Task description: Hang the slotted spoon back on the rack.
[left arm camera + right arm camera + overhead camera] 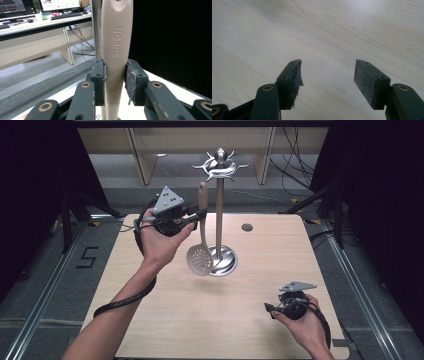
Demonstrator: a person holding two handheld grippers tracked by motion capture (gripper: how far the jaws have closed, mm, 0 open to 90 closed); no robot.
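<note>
A slotted spoon point(200, 259) with a beige handle point(116, 37) hangs upright above the wooden table point(240, 320), its perforated bowl down near the base of a metal utensil stand point(219, 210). My left gripper point(201, 215) is shut on the handle's middle, and in the left gripper view both pads of this gripper point(115, 75) press its sides. The handle's top reaches toward the stand's hooked crown point(220, 166), just left of the pole point(96, 25). At the table's front right my right gripper point(270, 309) rests low, and its jaws point(328, 75) are open over bare wood.
The stand's round shiny base point(227, 262) sits mid-table, behind the spoon's bowl. A small dark round cap point(247, 227) is set into the tabletop at the back. Beyond the table stand a light desk point(37, 25) with keyboards and loose floor cables point(295, 170).
</note>
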